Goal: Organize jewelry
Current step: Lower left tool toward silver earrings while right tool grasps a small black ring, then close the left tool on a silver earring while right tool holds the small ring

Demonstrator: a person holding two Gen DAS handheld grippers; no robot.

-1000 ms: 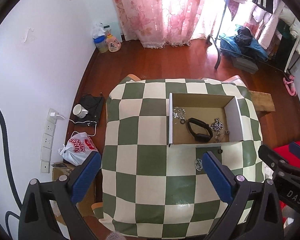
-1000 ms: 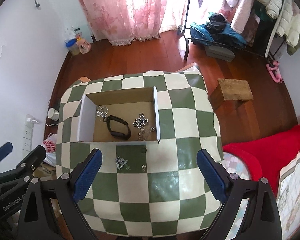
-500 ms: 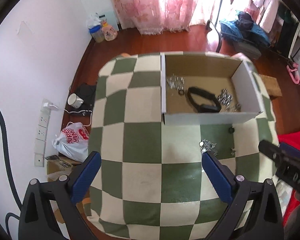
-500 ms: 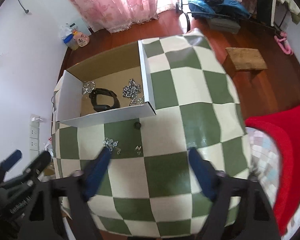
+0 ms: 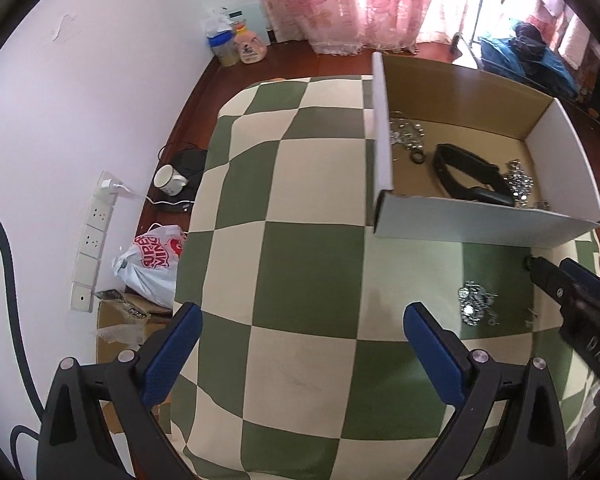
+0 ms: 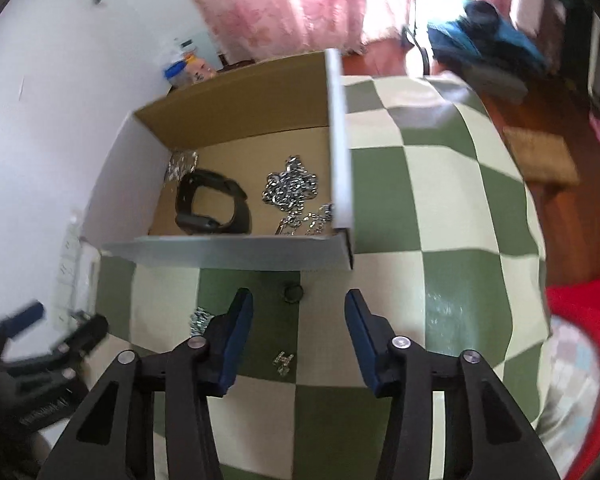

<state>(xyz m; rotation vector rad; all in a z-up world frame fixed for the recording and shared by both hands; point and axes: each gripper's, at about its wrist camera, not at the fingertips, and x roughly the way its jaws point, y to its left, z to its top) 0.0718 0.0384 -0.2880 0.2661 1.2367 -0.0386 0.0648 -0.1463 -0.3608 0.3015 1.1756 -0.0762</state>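
I see the table (image 5: 308,280) under its green-and-cream checked cloth filling most of both views. On its far right part sits the open cardboard box (image 5: 484,220), white outside and brown inside. In the box lie a black wristband (image 6: 210,208), a silver chain heap (image 6: 290,190) to its right, and another silvery bundle (image 6: 182,164) at the far left corner; in the left wrist view a small dark ring (image 5: 418,158) lies beside that bundle.

On the cloth just near the box's front wall I see loose pieces: a small black ring (image 6: 293,293), a silver cluster (image 5: 474,308), and a tiny silver pair of studs (image 6: 283,361).

My left gripper (image 5: 300,344) hangs over the near left part of the table with its blue pads spread wide, nothing between them. My right gripper (image 6: 298,338) hovers above the loose pieces with its pads parted and empty; the black ring lies just beyond the gap, the studs below it. In the left wrist view the right gripper's body enters at the right edge, bearing the letters "DAS".

On the floor to the left, by the wall, a white plastic bag (image 5: 152,264) reads "SUPER MING" in red, with a white mug (image 5: 170,180) beyond it.
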